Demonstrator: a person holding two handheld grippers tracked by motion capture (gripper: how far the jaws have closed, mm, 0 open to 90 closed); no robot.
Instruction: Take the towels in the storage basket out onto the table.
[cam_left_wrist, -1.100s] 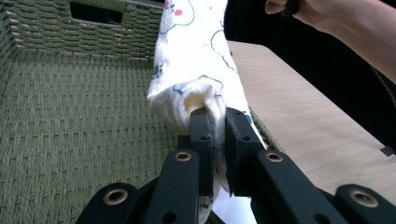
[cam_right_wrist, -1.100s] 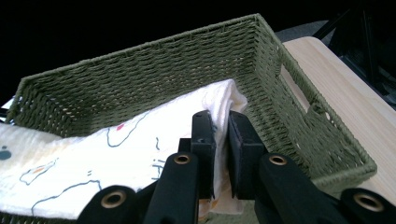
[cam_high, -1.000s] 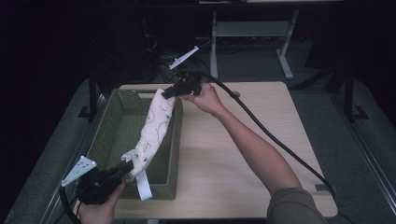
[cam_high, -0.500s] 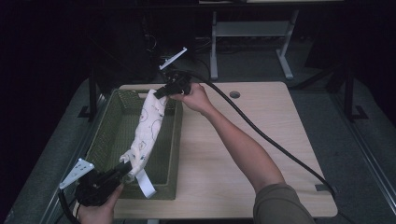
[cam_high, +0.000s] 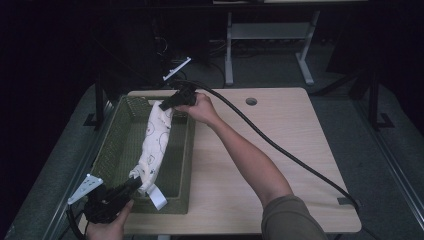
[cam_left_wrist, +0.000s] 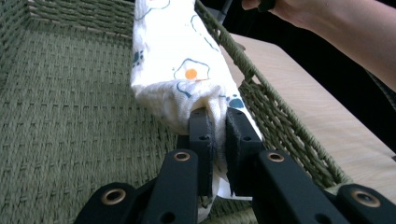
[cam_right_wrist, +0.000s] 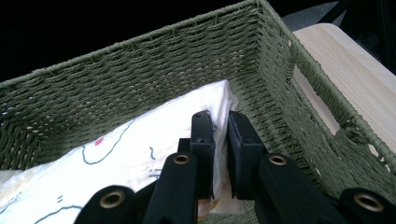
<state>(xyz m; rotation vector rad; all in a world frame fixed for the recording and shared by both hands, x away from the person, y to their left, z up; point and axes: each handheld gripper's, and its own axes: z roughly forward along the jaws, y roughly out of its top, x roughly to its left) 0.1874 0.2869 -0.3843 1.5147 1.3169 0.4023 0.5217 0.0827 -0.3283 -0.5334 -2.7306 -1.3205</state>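
The left gripper (cam_left_wrist: 218, 135) pinches the near end of the folded cloth (cam_high: 156, 142); the right gripper (cam_right_wrist: 218, 135) pinches its far end, above the green basket (cam_high: 117, 145)

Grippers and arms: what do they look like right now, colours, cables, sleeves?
Both grippers are black. The left gripper carries a grey three-cornered plate; the right gripper carries one too and trails a thick black cable across the table. Their fingers are flat black blocks on arms with brass-ringed pivots. The right arm is bare to a short olive-grey sleeve.
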